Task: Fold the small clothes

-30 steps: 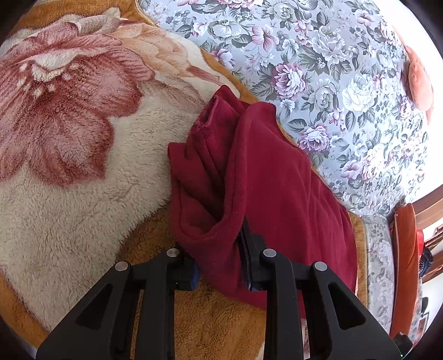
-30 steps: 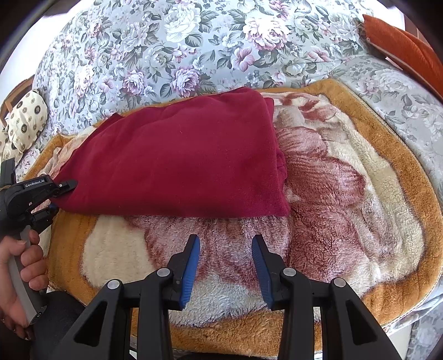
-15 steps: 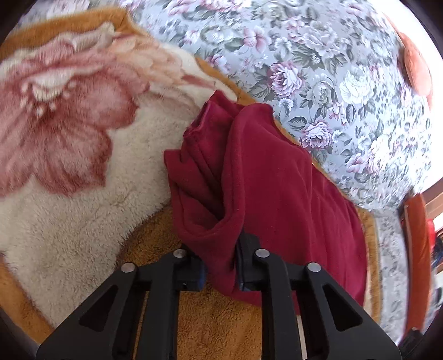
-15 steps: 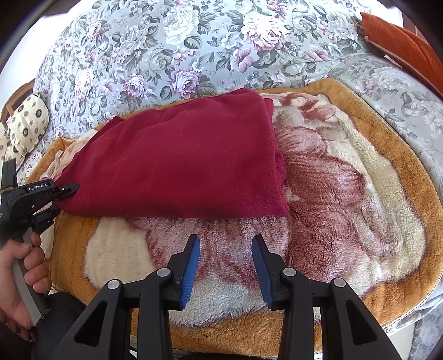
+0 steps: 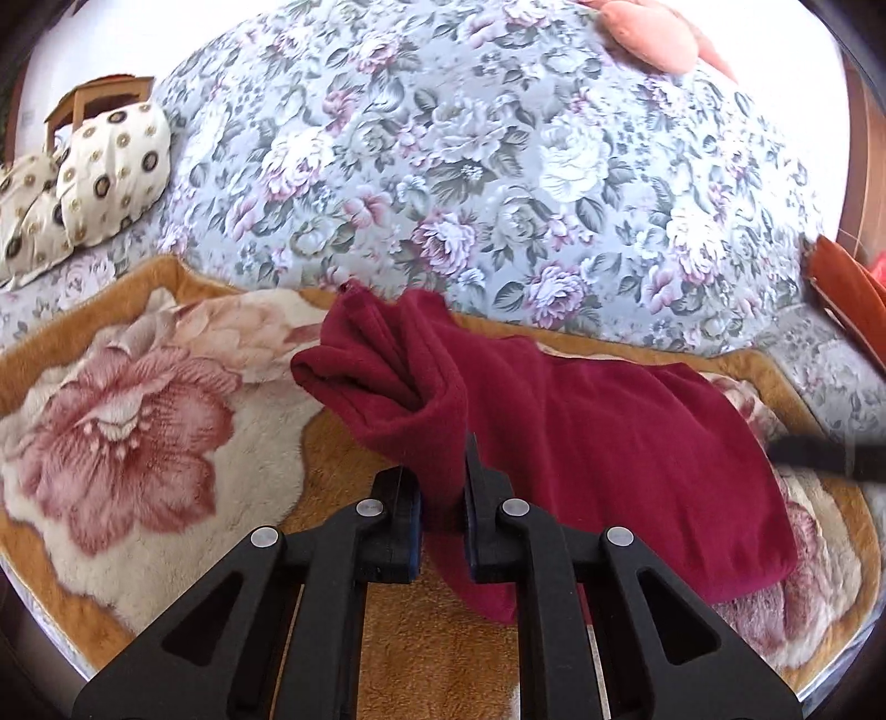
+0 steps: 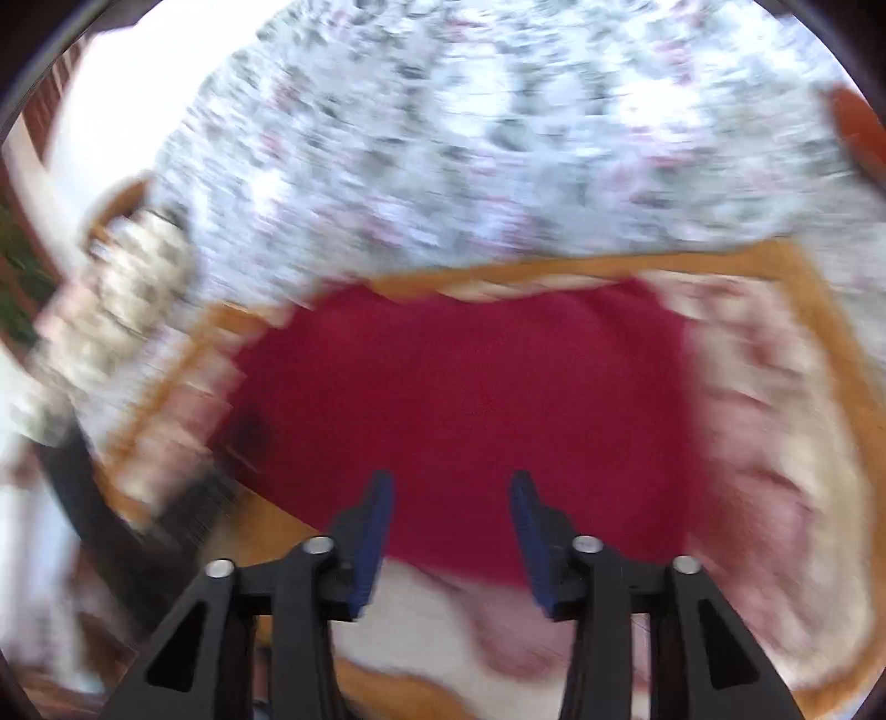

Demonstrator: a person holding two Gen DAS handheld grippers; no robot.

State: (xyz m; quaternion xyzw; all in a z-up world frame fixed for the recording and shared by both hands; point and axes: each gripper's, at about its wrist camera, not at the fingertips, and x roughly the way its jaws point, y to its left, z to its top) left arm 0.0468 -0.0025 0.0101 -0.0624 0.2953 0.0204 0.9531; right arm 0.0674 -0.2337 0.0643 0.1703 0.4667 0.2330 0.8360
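A dark red fleece garment (image 5: 609, 443) lies on a plush flower-print blanket (image 5: 122, 437). My left gripper (image 5: 441, 487) is shut on the garment's near left corner and holds it bunched and raised a little off the blanket. In the right wrist view, which is motion-blurred, the garment (image 6: 470, 399) fills the middle, and my right gripper (image 6: 451, 498) is open and empty just over its near edge. A dark blurred bar at the right edge of the left wrist view (image 5: 819, 454) is likely the right gripper.
The blanket lies on a bed with a grey floral cover (image 5: 498, 166). Patterned cream pillows (image 5: 83, 183) sit at the far left. An orange cushion (image 5: 648, 33) is at the back, and an orange wooden piece (image 5: 847, 288) is at the right.
My left gripper has closed fully on the garment corner and swung round with it. My right gripper has moved fast forward to the garment's near edge, still open.
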